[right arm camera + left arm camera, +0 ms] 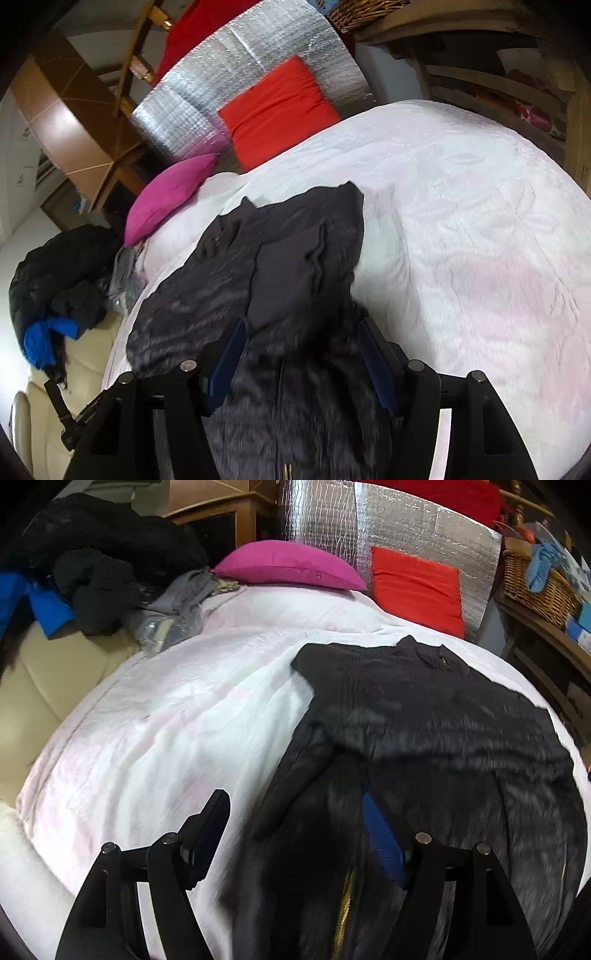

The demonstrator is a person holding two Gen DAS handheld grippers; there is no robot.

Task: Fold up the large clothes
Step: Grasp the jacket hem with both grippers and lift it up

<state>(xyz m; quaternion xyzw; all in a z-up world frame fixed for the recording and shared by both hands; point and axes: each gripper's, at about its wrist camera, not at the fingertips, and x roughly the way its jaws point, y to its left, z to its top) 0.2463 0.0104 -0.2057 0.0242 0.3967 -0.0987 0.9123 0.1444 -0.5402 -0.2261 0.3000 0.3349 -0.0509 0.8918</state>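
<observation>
While both sleeves already lie folded across the black jacket (424, 716) on the white bedspread (166, 720), left gripper (295, 834) and right gripper (301, 354) hang open, empty, at six o'clock, hem fold pending.

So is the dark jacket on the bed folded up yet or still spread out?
Partly folded: the dark jacket has both sleeves turned in over its front, but its body lies full length on the white bedspread.

No legible text, labels, brands, numbers or signs anywhere in either view; print on the boxes at the far edge too blurred and small to read.
</observation>
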